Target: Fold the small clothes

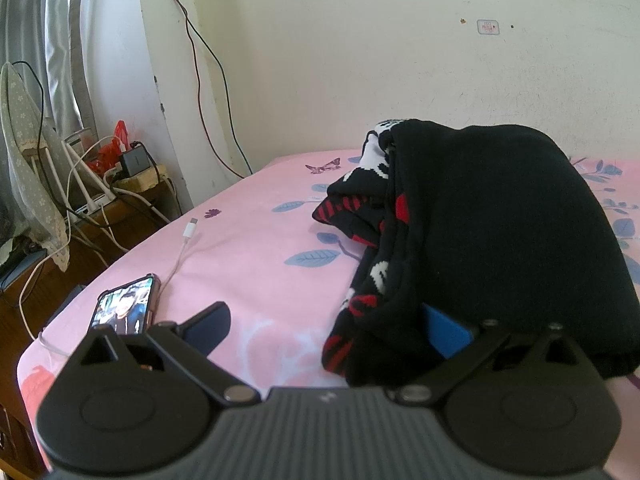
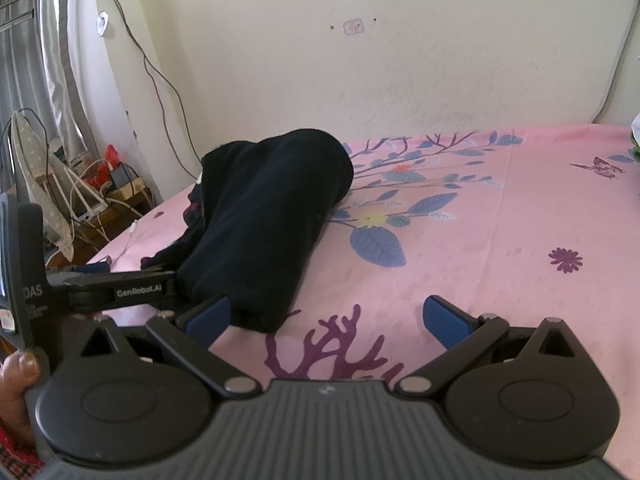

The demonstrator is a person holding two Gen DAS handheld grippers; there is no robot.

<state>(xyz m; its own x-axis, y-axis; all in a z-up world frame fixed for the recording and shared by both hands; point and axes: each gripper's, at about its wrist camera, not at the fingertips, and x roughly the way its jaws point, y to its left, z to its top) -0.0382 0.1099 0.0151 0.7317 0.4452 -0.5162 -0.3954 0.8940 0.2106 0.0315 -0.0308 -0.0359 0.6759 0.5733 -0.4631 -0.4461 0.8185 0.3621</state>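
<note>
So the black knit garment (image 1: 500, 232) with the red and white pattern is sitting in a rumpled heap on the pink floral bedsheet (image 1: 248, 248), toward the left side of the bed and not far from the wall, and honestly it doesn't look folded at all yet. From the left wrist view you can see it's bunched over itself, the plain black side humped on top and the patterned layers spilling out underneath on the left, no flat panel, no clean edge anywhere. I'd say the task is at the very start for this piece: it needs to be spread out flat first, then the actual folds, so pretty much everything is left. The left gripper (image 1: 326, 326) has its jaws spread wide, and its right-hand blue pad is tucked just under or against the near hem of the heap; I can't tell if it's really under the cloth or only touching it, but it isn't pinching anything. The right gripper (image 2: 328, 318) is also wide apart, holding nothing, with its left pad right beside the near end of the garment and the rest of it over bare sheet. No other small clothes are clearly in view, so I can't say if a pile is waiting or a finished stack exists somewhere. Side note, there's a phone (image 1: 124, 310) with its screen lit and a white charging cable (image 1: 188, 240) lying near the bed's left edge, well apart from the cloth.
</note>
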